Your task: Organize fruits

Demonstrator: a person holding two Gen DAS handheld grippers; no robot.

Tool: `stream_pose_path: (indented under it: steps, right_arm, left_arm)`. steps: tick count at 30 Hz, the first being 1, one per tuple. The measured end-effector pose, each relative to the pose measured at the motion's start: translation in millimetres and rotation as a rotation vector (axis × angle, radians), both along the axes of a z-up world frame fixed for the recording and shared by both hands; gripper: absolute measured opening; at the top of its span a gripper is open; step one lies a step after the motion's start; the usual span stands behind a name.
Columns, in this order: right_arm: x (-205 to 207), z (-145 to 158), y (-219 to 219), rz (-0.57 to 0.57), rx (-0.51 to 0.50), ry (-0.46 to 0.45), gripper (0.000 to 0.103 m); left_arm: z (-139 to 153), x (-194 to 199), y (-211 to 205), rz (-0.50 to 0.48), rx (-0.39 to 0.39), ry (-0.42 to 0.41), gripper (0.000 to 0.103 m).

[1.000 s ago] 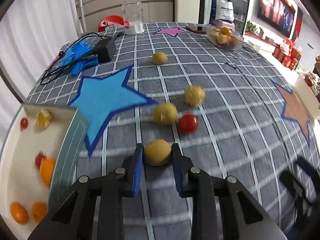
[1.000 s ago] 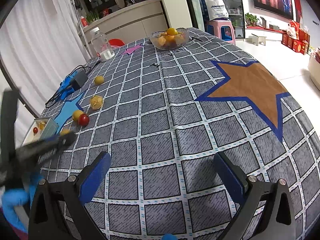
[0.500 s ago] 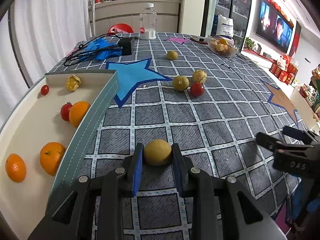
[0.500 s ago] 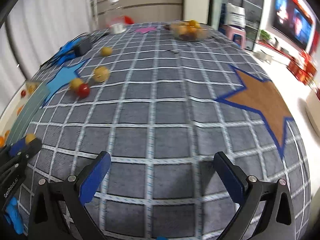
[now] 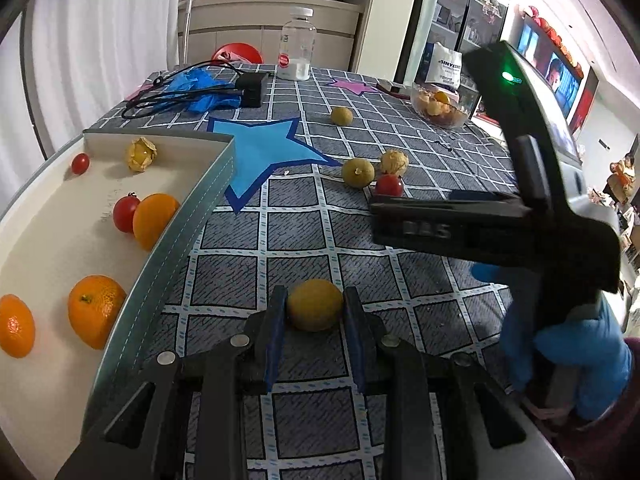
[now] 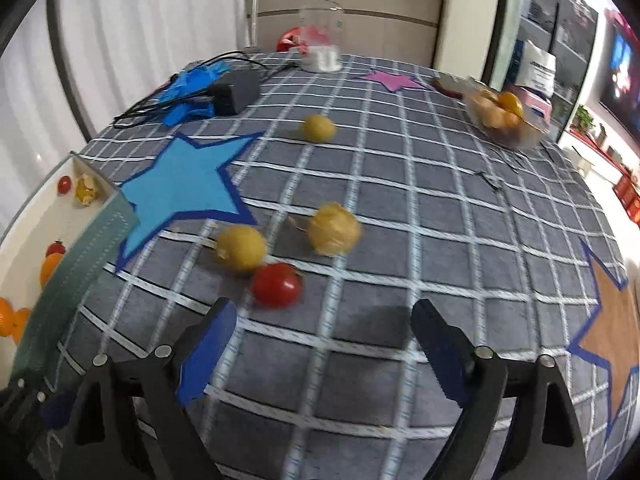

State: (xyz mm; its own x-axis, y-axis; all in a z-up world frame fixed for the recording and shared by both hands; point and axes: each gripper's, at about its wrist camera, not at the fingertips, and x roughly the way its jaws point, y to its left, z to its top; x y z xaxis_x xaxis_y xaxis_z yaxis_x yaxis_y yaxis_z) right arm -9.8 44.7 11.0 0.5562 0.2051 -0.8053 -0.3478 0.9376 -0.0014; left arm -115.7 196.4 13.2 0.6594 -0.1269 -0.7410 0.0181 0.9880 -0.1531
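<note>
My left gripper (image 5: pixel 315 312) is shut on a yellow round fruit (image 5: pixel 315 309) and holds it above the checked cloth, just right of the white tray (image 5: pixel 176 236). The tray holds oranges (image 5: pixel 95 316), cherry tomatoes (image 5: pixel 126 213) and a husked physalis (image 5: pixel 141 153). My right gripper (image 6: pixel 324 344) is open and empty, just short of a red tomato (image 6: pixel 277 285), a yellow fruit (image 6: pixel 241 248) and a husked physalis (image 6: pixel 334 230). Another yellow fruit (image 6: pixel 319 128) lies farther back. The right gripper body (image 5: pixel 532 216) shows in the left wrist view.
A glass bowl of fruit (image 6: pixel 504 118) stands at the far right. A clear bottle (image 6: pixel 322 28), a black charger with cables (image 6: pixel 234 92) and blue gloves (image 6: pixel 188 88) lie at the far side. The table edge is near on the left.
My left gripper has carried the yellow fruit back alongside the tray. My right gripper has swung left across the table to the tomato group.
</note>
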Motion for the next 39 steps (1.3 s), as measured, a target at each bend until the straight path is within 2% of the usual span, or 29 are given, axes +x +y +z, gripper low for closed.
stream_pose_path:
  steps: [1, 3, 4, 8, 16, 21, 27, 39]
  right_arm:
    - [-0.9, 1.5, 2.7, 0.006, -0.002, -0.011, 0.067]
    - [-1.6, 4.3, 4.6, 0.018, 0.013, -0.020, 0.028]
    - [-2.2, 5.1, 3.9, 0.020, 0.024, -0.020, 0.024]
    - [-9.1, 7.1, -11.6, 0.007, 0.115, 0.010, 0.024]
    - [-61.9, 9.3, -64.7, -0.045, 0.249, 0.036, 0.024]
    - [-75.5, 7.2, -84.8, -0.099, 0.321, 0.019, 0.024]
    - [-69.9, 3.5, -91.7, -0.113, 0.376, 0.051, 0.024]
    - [-70.4, 2.7, -94.6, -0.115, 0.401, 0.057, 0.024]
  left_arm:
    - [-0.1, -0.1, -0.3, 0.000, 0.000, 0.000, 0.030]
    - [0.1, 0.0, -0.4, 0.000, 0.000, 0.000, 0.030]
    - [0.1, 0.0, -0.4, 0.000, 0.000, 0.000, 0.030]
    - [0.2, -0.3, -0.4, 0.000, -0.002, 0.000, 0.030]
    - [-0.1, 0.2, -2.0, 0.000, 0.010, 0.001, 0.030]
    - [-0.4, 1.9, -2.6, 0.000, 0.021, 0.003, 0.030]
    - [-0.3, 1.6, -3.1, 0.000, 0.023, 0.003, 0.030]
    - [-0.5, 2.0, -3.0, 0.000, 0.018, 0.003, 0.030]
